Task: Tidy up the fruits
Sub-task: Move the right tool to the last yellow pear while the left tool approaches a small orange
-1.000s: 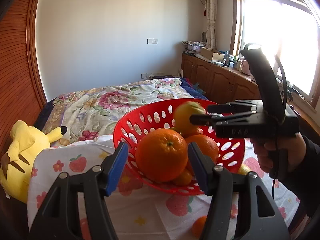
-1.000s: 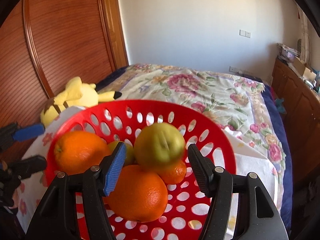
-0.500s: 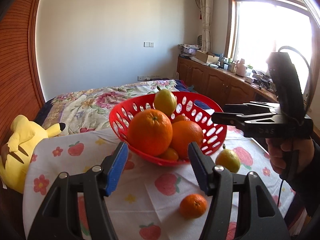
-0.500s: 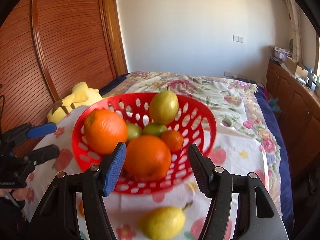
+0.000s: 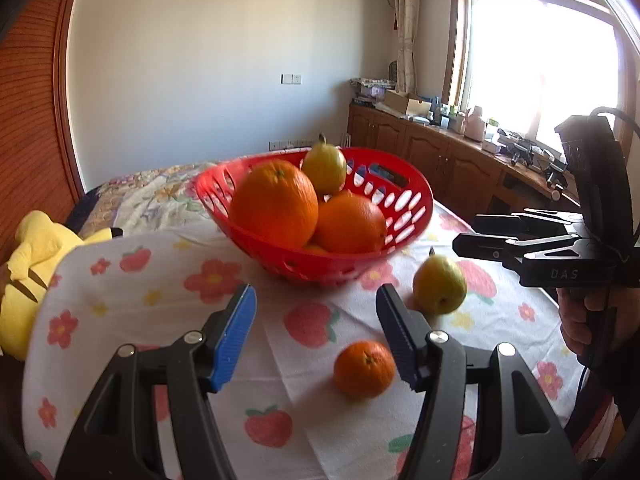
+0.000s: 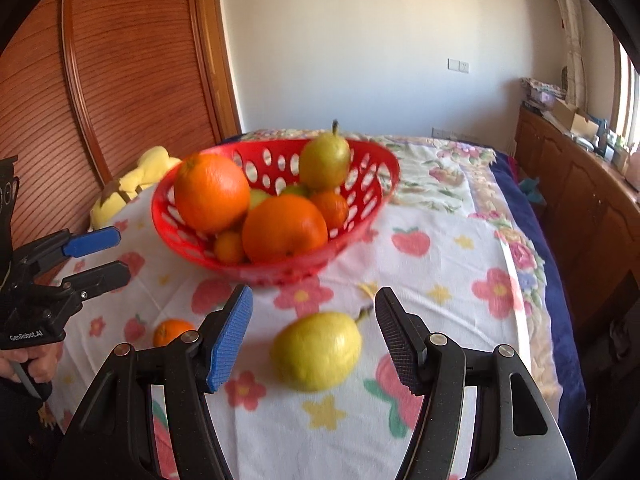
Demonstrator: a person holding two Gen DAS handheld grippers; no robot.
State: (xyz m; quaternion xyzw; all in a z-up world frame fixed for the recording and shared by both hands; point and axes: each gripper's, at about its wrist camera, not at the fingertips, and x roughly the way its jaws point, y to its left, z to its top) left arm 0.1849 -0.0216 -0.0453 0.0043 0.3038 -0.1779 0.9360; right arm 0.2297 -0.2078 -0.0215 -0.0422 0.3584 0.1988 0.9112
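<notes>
One pear (image 6: 317,350) lying sideways, stem toward red basket (image 6: 356,220)

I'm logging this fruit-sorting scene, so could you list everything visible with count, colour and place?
basket: one, red, perforated, on the table
oranges: two large, orange, in the basket
small orange fruits: two, in the basket
pear: one, yellow-green, atop the basket pile
loose pear: one, yellow, on the cloth near the right gripper
loose mandarin: one, orange, near the left gripper
tablecloth: one, white, strawberry-and-flower print
plush toy: one, yellow, beside the table
left gripper: open
right gripper: open
</notes>
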